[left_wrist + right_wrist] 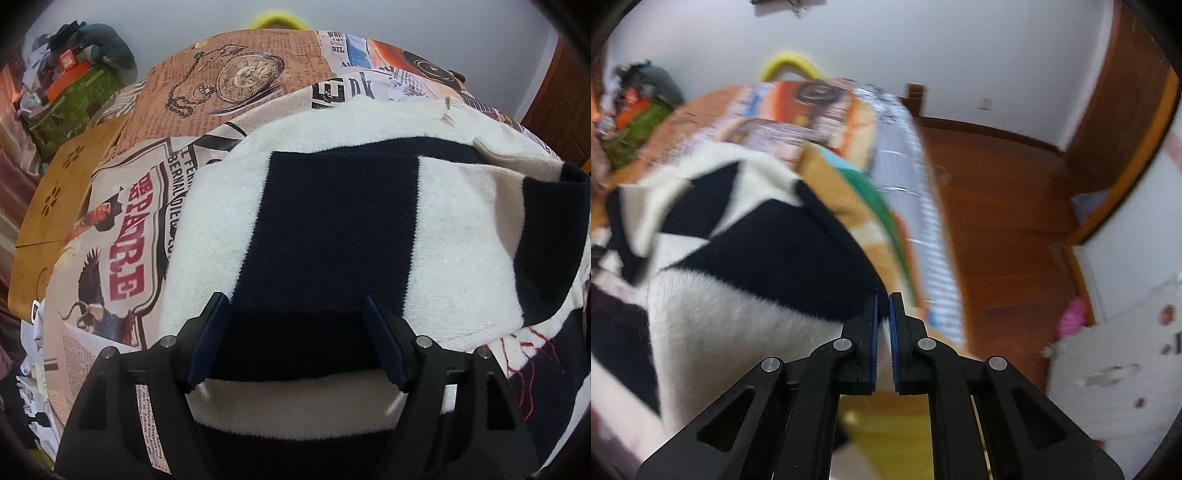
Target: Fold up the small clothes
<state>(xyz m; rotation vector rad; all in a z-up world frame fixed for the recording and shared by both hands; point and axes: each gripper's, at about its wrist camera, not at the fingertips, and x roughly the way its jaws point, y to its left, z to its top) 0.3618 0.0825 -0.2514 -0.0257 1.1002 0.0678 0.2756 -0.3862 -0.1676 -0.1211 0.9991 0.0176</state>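
The right black two-finger claw [882, 299] had its blue-padded fingers nearly together, pinching an edge of the cream and navy striped knitted garment [757, 258]. The garment spread leftward over a tabletop covered in colourful printed cloth [827, 110]. A brown wooden floor [990, 221] lay to the right, a white wall [923, 48] beyond.

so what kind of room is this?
Likely a home bedroom or living room: wood floor, wooden door, and a newspaper-print cloth covering the surface under the striped sweater.
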